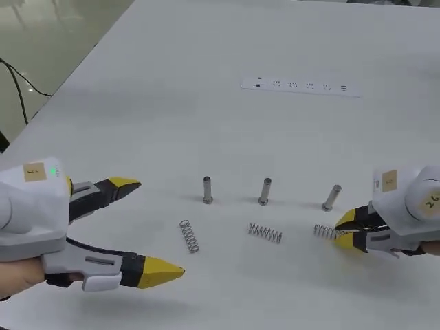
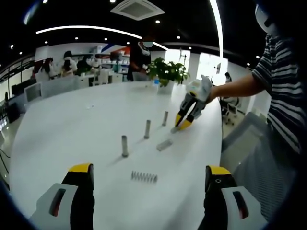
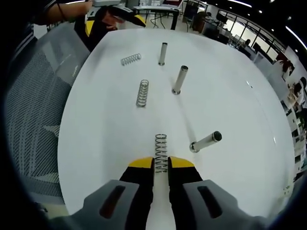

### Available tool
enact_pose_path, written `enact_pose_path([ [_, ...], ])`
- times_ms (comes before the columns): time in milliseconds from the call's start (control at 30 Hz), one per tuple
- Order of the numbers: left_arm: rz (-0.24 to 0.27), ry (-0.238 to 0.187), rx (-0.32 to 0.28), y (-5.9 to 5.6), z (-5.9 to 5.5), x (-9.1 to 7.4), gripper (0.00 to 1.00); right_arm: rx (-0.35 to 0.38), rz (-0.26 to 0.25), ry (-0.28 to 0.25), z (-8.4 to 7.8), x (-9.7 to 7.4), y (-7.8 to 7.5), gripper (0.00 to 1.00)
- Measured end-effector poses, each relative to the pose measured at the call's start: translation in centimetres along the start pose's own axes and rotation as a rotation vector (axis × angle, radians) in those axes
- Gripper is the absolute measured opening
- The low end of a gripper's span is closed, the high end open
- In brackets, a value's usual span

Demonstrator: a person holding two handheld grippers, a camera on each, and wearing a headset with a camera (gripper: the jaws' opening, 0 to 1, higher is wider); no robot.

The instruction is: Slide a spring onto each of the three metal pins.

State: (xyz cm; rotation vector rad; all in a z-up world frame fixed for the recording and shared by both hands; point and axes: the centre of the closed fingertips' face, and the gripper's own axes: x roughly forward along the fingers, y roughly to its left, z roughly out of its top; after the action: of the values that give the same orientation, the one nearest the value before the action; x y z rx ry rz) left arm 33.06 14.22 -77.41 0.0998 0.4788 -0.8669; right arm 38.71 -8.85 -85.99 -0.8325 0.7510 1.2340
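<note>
My right gripper (image 3: 161,165), bottom centre of its view, pinches the near end of the right spring (image 3: 160,148). My left gripper (image 1: 155,228), lower left of the head view, gapes wide, empty. Mid-frame, the left spring (image 1: 189,236) and middle spring (image 1: 265,232) lie just below the left pin (image 1: 207,190), middle pin (image 1: 265,191) and right pin (image 1: 331,196).

head view: high, facing down onto bench (image 1: 206,124) | left gripper view: low, along pin row (image 2: 147,129), toward right hand-held gripper (image 2: 182,125) | right gripper view: close above spring (image 3: 161,151) | shared: pin row
</note>
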Motion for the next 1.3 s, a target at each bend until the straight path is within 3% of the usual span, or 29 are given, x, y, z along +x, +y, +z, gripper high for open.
enact_pose_path([
  [267, -0.005, 0.002, 0.001, -0.3, 0.0, 0.1, 0.93, -0.004, 0.008, -0.002, -0.3, 0.1, 0.1, 0.08],
  [467, -0.042, 0.015, -0.004, -1.4, -0.3, 0.3, 0.90, -0.011, 0.003, -0.004, -0.2, -0.3, 0.0, 0.07],
  [867, -0.082, 0.015, 0.005, -2.0, 0.3, 1.4, 0.82, -0.021, -0.008, -0.033, 1.7, -2.0, 0.2, 0.07],
  [1067, -0.126, 0.034, -0.007, -2.7, 0.1, 2.0, 0.75, -0.038, 0.002, -0.039, 2.5, -2.3, 0.8, 0.07],
  [1300, -0.164, 0.055, 0.028, -3.3, 0.1, 2.8, 0.70, -0.063, 0.017, -0.067, 4.4, -2.6, 1.6, 0.07],
])
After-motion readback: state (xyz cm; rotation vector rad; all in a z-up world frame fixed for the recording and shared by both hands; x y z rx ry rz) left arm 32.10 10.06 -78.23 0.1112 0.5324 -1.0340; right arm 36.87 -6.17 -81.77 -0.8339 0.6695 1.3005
